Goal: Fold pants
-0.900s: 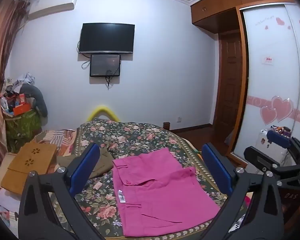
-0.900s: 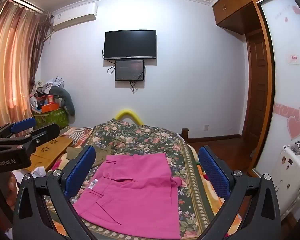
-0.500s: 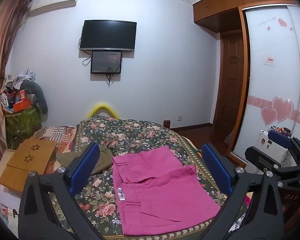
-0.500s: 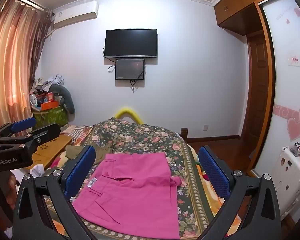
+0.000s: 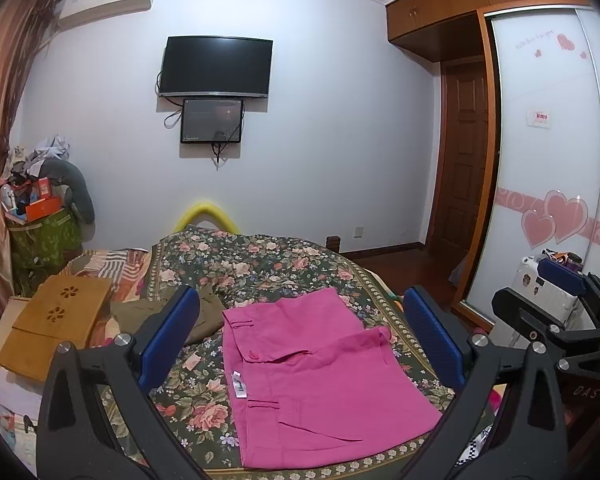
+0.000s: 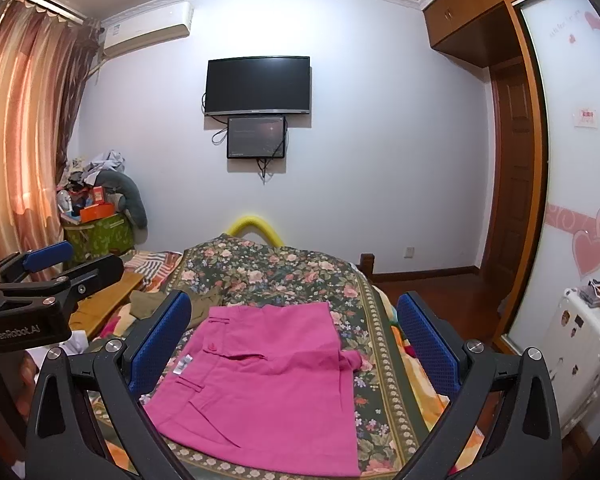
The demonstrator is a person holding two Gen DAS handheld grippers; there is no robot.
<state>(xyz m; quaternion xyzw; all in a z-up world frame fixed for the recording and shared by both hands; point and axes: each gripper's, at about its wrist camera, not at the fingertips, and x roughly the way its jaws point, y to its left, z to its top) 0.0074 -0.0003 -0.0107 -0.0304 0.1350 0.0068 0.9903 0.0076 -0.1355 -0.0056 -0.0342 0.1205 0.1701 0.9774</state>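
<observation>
Hand-held gripper (image 5: 300, 344) above pants (image 5: 320, 376), olive garment (image 5: 204, 316) beside.

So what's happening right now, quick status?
Left gripper and right gripper open, empty. Pink pants folded flat on floral bedspread. Olive garment lies beside them.

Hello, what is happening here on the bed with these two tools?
A person holds a gripper in each hand above a bed. The pink pants lie on the flowered cover, already folded into a compact shape. The left gripper and right gripper are both open and hold nothing. Olive-brown clothing lies beside the pants.
</observation>
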